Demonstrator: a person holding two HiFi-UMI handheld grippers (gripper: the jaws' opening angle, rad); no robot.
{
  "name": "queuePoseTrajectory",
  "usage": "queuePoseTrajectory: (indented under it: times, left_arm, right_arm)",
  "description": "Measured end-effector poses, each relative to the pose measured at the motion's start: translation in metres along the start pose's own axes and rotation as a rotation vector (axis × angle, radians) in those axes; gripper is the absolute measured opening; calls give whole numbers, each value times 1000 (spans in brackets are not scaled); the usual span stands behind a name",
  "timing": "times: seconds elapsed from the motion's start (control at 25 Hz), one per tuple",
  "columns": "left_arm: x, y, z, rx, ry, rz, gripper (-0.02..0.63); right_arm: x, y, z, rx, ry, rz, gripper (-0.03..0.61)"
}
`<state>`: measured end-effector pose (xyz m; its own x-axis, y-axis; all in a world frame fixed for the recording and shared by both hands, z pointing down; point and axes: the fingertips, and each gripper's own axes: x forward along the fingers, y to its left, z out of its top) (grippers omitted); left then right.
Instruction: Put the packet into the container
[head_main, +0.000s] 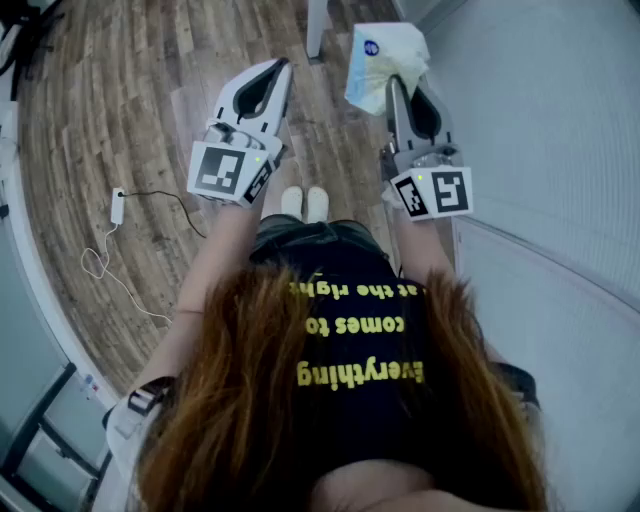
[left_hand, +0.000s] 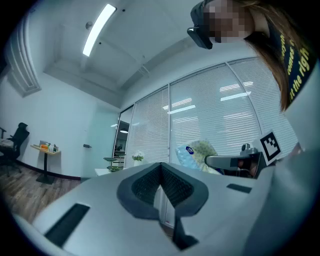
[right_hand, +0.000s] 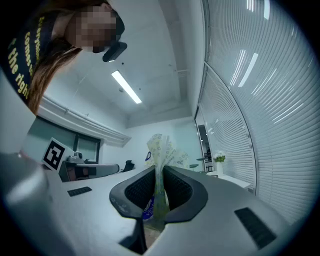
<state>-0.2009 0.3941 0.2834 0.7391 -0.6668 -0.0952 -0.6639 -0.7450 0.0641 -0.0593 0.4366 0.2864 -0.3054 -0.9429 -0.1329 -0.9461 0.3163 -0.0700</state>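
In the head view a white and pale green packet (head_main: 385, 60) with a blue logo sticks up from my right gripper (head_main: 393, 82), which is shut on its edge. The right gripper view shows the packet (right_hand: 161, 147) pinched thin between the two dark pads (right_hand: 177, 192) of the right gripper (right_hand: 160, 172). My left gripper (head_main: 283, 66) is held level to the left of it, jaws together with nothing in them. From the left gripper view its tips (left_hand: 161, 167) meet, and the packet (left_hand: 197, 152) shows beyond at the right. No container is in view.
The person stands on a wooden floor (head_main: 110, 110), shoes (head_main: 303, 203) below the grippers. A white cable and power strip (head_main: 117, 205) lie to the left. A white table leg (head_main: 317, 25) is ahead. Blinds (head_main: 560, 130) run along the right. A small side table (left_hand: 45, 148) stands far off.
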Motion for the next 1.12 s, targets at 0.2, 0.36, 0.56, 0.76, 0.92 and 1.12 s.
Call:
queuePoseTrajectory:
  times: [0.2,0.36,0.56,0.76,0.92,1.12]
  left_arm:
    - [1,0,-1,0,0,0,2]
    - [3,0,-3,-1,0,-1,2]
    - [4,1,-6,-6,1,-2,2]
    - [-2,6,-3,-20,-6,7,2]
    - [2,7,-6,-18,-11,21,2]
    - [33,-4,-16,-13,-6,32,2]
  right_arm:
    - [1,-2,-2,3,-1,-2,54]
    - [1,-2,-3,5,1,-3,54]
    - [1,-3,-4,7,-1,5,55]
    - [0,-2,0,4,0,3,55]
    - [1,-8,-1,5,2,15,54]
    - [7,-41,-6,18,1,37,55]
